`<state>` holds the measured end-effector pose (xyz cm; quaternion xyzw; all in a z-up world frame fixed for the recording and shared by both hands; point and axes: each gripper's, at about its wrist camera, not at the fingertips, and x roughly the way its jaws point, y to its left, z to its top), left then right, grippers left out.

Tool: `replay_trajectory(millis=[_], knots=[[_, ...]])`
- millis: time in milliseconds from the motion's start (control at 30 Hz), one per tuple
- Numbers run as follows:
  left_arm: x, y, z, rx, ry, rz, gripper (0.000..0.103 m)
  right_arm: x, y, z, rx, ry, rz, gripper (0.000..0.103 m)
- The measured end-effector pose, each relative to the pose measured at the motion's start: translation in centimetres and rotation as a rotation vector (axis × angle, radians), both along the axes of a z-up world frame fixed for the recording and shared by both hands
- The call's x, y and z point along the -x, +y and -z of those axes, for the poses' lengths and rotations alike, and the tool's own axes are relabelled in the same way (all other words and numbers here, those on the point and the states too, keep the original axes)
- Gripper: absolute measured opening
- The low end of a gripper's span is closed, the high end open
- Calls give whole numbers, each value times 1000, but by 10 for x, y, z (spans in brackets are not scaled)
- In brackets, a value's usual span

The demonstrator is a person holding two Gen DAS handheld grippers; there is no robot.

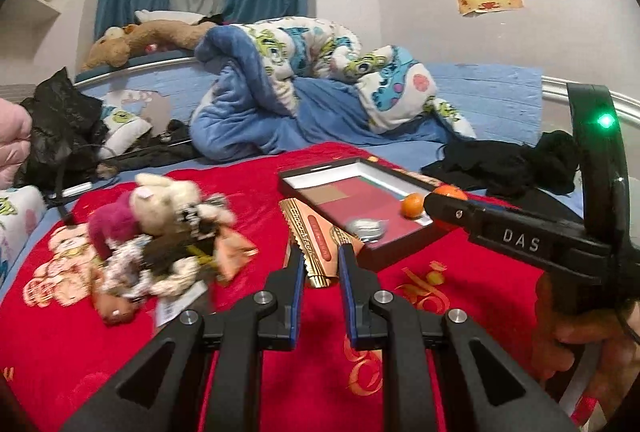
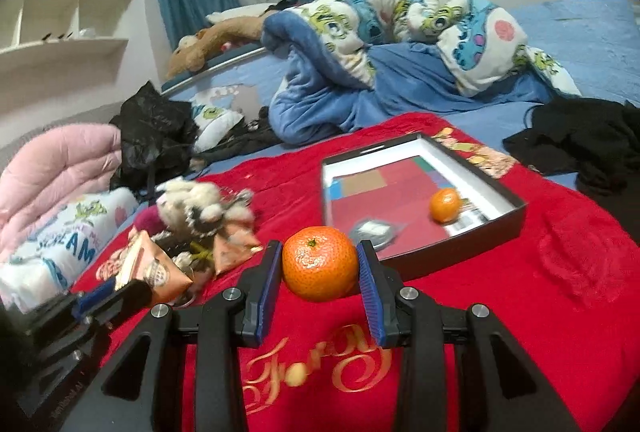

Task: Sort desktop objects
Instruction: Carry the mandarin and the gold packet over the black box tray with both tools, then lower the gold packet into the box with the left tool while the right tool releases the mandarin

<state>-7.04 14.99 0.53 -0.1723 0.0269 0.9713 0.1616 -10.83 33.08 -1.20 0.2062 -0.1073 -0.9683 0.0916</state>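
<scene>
My right gripper (image 2: 320,268) is shut on an orange tangerine (image 2: 320,268) and holds it above the red cloth, in front of the open black box (image 2: 480,236). A second tangerine (image 2: 445,205) and a silver packet (image 2: 374,230) lie inside the box. In the left wrist view the right gripper (image 1: 436,210) with its tangerine (image 1: 452,192) hovers at the box's (image 1: 304,192) right corner. My left gripper (image 1: 320,256) is open, its fingers on either side of a gold chocolate bar wrapper (image 1: 316,236) on the cloth.
A heap of plush toys (image 1: 160,224) and orange snack packets (image 2: 152,268) lies left on the red cloth (image 1: 440,292). Behind are a rumpled blue quilt (image 1: 300,80), black clothes (image 1: 512,160), a black bag (image 2: 156,128) and pink bedding (image 2: 56,168).
</scene>
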Motion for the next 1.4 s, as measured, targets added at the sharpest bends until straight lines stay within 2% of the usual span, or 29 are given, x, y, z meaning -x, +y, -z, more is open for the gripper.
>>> replay_trajectory(millis=[233,500,767,1000,1167,1400], knots=[[13,43,-1,-17,-14,74,17,-3,48,-7,-55,30,75,36],[29,80,4,-27,-42,125,17,5,86,9,-52,1,111,36],[58,100,9,-24,-63,145,17,24,97,18,-6,-11,99,36],[95,111,18,-14,-79,130,17,49,99,17,-15,-6,83,36],[124,107,22,-68,-102,118,17,75,97,22,-22,-23,64,36],[150,109,30,-92,-124,110,17,104,91,30,-46,-62,43,36]])
